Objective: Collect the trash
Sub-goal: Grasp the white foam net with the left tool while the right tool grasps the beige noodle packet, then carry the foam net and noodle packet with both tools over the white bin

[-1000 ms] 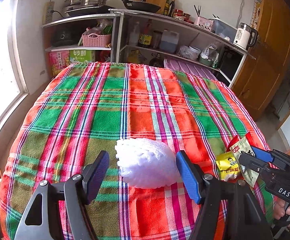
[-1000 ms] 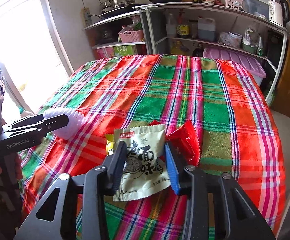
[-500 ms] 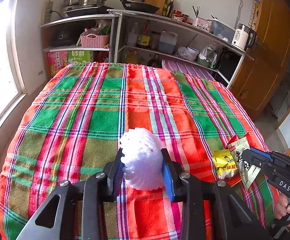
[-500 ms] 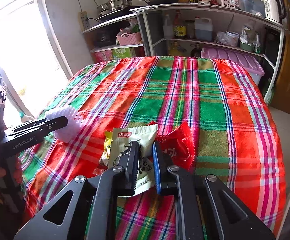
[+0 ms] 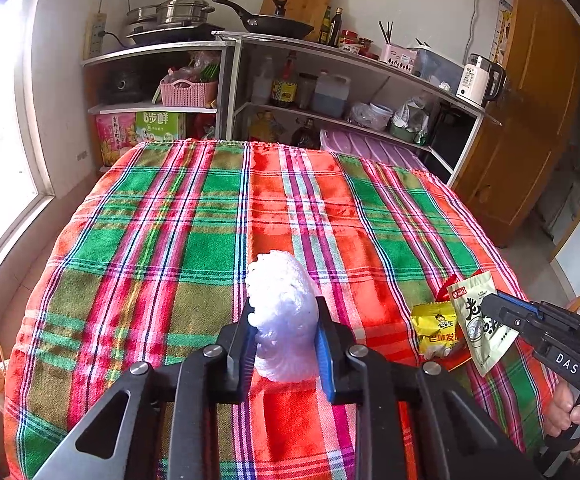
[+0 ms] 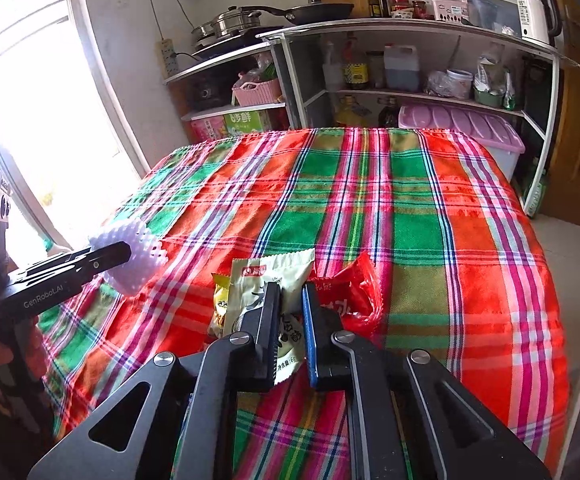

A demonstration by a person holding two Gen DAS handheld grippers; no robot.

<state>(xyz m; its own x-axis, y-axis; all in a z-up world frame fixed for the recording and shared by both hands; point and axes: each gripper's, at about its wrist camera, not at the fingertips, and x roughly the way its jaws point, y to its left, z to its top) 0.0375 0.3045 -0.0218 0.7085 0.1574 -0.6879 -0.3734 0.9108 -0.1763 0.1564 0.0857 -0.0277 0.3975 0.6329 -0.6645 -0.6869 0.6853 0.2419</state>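
My left gripper (image 5: 286,320) is shut on a white foam fruit net (image 5: 280,312), squeezed narrow and raised a little off the plaid tablecloth (image 5: 194,240); the net also shows in the right wrist view (image 6: 136,256). My right gripper (image 6: 290,308) is shut on a pale green snack wrapper (image 6: 270,276), lifted off the cloth; it also shows in the left wrist view (image 5: 475,316). A yellow wrapper (image 5: 433,328) and a red wrapper (image 6: 345,296) lie on the cloth beside it.
Metal shelves (image 5: 329,80) with bottles, pots, a pan and a kettle stand beyond the table's far edge. A bright window (image 6: 30,100) is on the left. A wooden cabinet (image 5: 529,120) stands at the right.
Both grippers closed from open: the left onto the foam net, the right onto the pale green wrapper. Both things have since risen slightly off the cloth.
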